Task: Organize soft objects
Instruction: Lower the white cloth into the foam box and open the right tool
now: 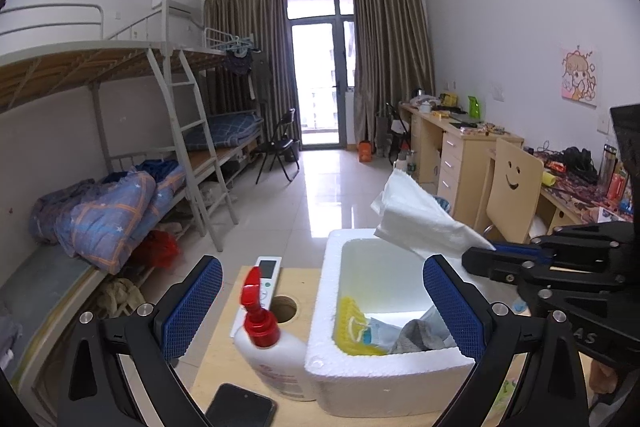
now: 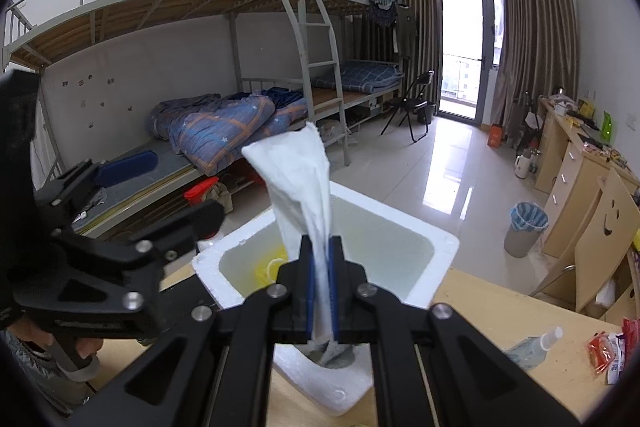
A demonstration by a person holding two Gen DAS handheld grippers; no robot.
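A white foam box (image 1: 320, 347) stands on the wooden table; it also shows in the right wrist view (image 2: 444, 247). Inside lie a yellow soft item (image 1: 348, 331), a pale blue piece and a grey cloth (image 1: 420, 337). My right gripper (image 2: 321, 267) is shut on a white tissue (image 2: 298, 179) and holds it above the box; from the left wrist view the tissue (image 1: 416, 219) hangs over the box's right side. My left gripper (image 1: 320, 303) is open and empty, its fingers straddling the box's near left part.
A white spray bottle with a red nozzle (image 1: 264, 339), a remote (image 1: 266, 279) and a black phone (image 1: 240, 407) lie left of the box. A small spray bottle (image 2: 532, 345) and red packets (image 2: 604, 347) lie at the table's right. Bunk beds, desks and chairs stand behind.
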